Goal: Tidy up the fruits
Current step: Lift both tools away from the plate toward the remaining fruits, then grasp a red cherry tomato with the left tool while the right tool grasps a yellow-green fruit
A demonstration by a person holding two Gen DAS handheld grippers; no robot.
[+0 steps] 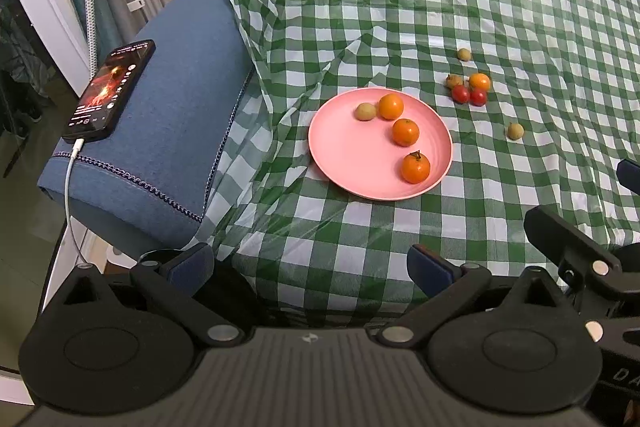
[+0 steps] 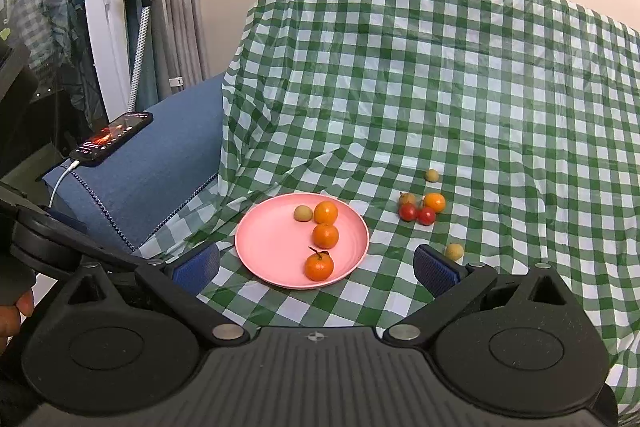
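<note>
A pink plate (image 1: 344,163) (image 2: 272,251) lies on the green checked cloth and holds three small oranges (image 1: 405,132) (image 2: 325,235) and one tan longan (image 1: 365,111) (image 2: 303,213). To its right on the cloth lie two cherry tomatoes (image 1: 461,93) (image 2: 408,212), another orange (image 1: 479,81) (image 2: 434,202) and three more longans (image 1: 515,131) (image 2: 454,251). My left gripper (image 1: 310,267) hangs open, short of the plate. My right gripper (image 2: 316,269) is open too, its fingers flanking the plate's near rim from above.
A blue sofa arm (image 1: 160,147) (image 2: 152,163) at the left carries a phone (image 1: 110,89) (image 2: 112,142) on a white charging cable. Curtains and a white door frame stand behind it. The right gripper's body (image 1: 580,259) sits at the left view's lower right.
</note>
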